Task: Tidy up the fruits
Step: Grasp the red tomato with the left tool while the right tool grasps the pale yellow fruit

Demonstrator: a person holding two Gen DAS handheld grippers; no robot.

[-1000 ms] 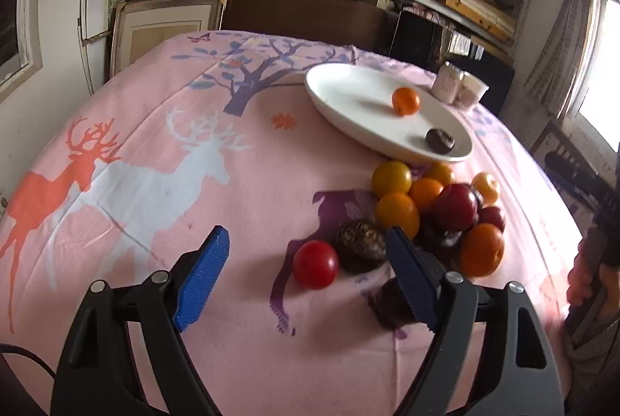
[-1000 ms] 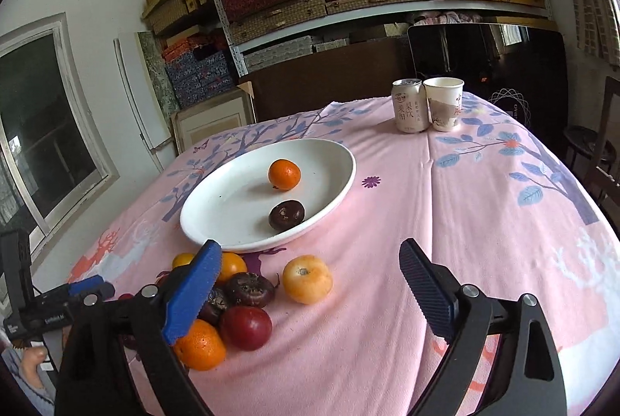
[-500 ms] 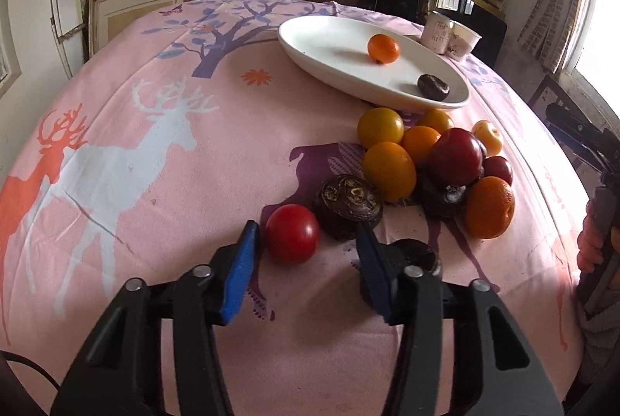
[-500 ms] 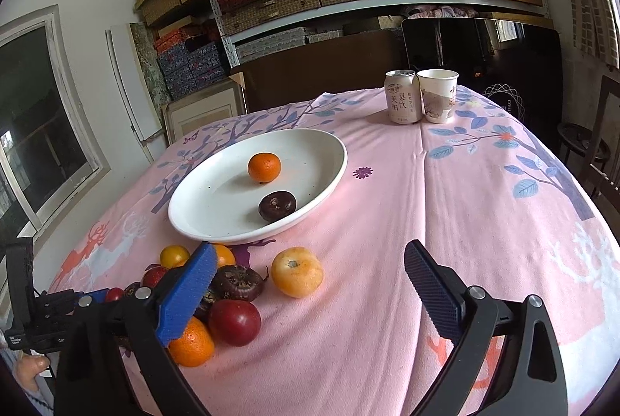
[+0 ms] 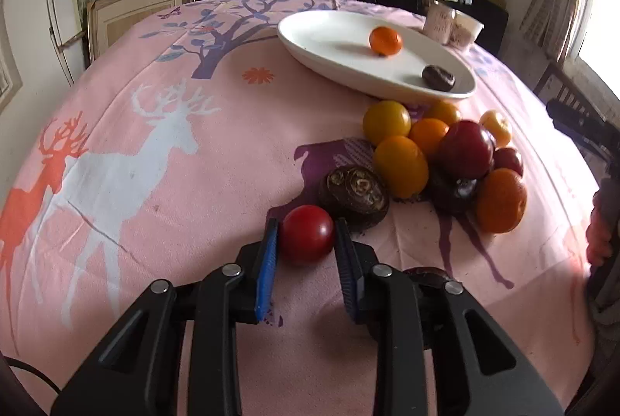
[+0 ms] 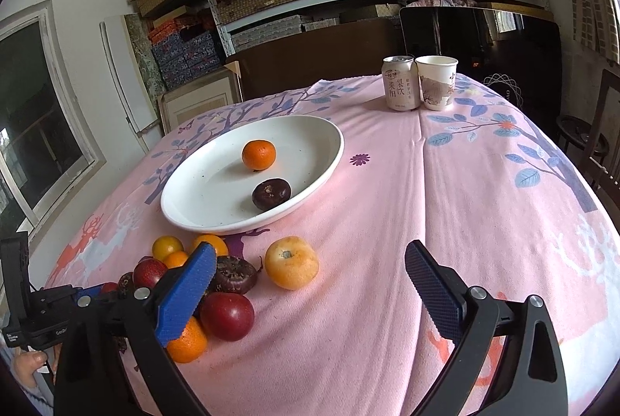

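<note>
Between the two blue pads of the left gripper (image 5: 306, 241) sits a small red tomato (image 5: 307, 238) on the pink tablecloth (image 5: 193, 183). Half a second ago the pads stood apart from it; now they have closed in and touch it on both sides, and the tomato still lies on the cloth. Just behind it is a dark brown round fruit (image 5: 354, 192), and to the right the pile of yellow, orange and dark red fruits (image 5: 445, 152). Farther away the white plate (image 5: 310, 36) holds one mandarin (image 5: 385, 40) and one dark fruit (image 5: 438, 77).

The right gripper (image 6: 310, 284) is as wide open as before, holding nothing, above the cloth near a yellow-orange fruit (image 6: 291, 263).

Only the right view shows clearly the can (image 6: 401, 83) with Chinese characters, which I cannot read with certainty, and the paper cup (image 6: 436, 82) touching it at the far side. The left view shows these two only small and blurred.
</note>
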